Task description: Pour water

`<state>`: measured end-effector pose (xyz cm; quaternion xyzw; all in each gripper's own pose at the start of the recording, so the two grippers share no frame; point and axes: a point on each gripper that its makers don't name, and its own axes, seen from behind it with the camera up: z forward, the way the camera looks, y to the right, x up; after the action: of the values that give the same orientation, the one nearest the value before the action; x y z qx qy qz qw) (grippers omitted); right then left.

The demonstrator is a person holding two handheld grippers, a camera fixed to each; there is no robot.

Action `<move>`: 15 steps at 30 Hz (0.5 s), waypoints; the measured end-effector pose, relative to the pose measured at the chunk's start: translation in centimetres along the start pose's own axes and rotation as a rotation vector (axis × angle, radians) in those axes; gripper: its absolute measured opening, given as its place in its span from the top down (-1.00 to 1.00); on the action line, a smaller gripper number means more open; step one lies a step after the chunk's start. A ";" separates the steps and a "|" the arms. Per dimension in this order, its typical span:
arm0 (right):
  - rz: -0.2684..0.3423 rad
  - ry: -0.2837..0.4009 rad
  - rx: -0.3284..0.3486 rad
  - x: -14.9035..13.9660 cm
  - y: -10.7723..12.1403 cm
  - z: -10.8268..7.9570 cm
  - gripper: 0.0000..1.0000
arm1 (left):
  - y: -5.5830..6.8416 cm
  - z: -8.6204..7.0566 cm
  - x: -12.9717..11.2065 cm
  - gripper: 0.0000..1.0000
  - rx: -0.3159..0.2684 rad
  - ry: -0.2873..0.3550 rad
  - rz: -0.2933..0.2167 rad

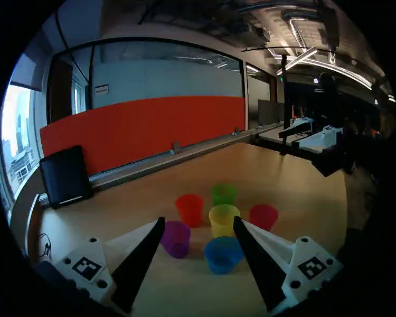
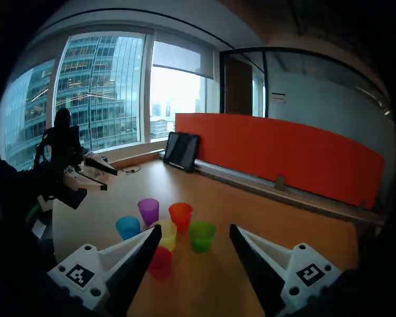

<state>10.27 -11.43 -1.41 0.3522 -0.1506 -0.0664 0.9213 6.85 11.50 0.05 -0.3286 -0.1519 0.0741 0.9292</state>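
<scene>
L gripper & R gripper are hovering, jaws open & empty; prob best to be centring the blue cup btwn L jaws, gripping mid-wall, upright

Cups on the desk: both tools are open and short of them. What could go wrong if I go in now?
1. The yellow cup is closely ringed by others: a finger of the left tool reaching for it would likely knock the blue cup or purple cup.
2. I cannot tell which cup holds water, so a tipped one may spill.
</scene>
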 end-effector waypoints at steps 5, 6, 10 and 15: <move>-0.003 -0.022 0.002 -0.9 0.0 0.2 -1.00 | 0.4 0.3 -1.2 -0.92 -0.017 -0.024 -0.004; -0.003 -0.026 0.002 -1.0 0.1 0.2 -1.00 | 0.5 0.4 -1.4 -0.92 -0.021 -0.029 -0.003; -0.001 -0.036 0.002 -1.3 0.2 0.4 -1.00 | 0.9 0.6 -2.2 -0.92 -0.035 -0.050 0.009; -0.001 -0.049 0.006 -1.6 0.5 0.7 -1.00 | 1.7 0.9 -3.1 -0.91 -0.057 -0.073 0.022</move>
<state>8.49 -11.16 -0.99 0.3535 -0.1733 -0.0752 0.9162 3.54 12.60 -1.14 -0.3538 -0.1838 0.0920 0.9124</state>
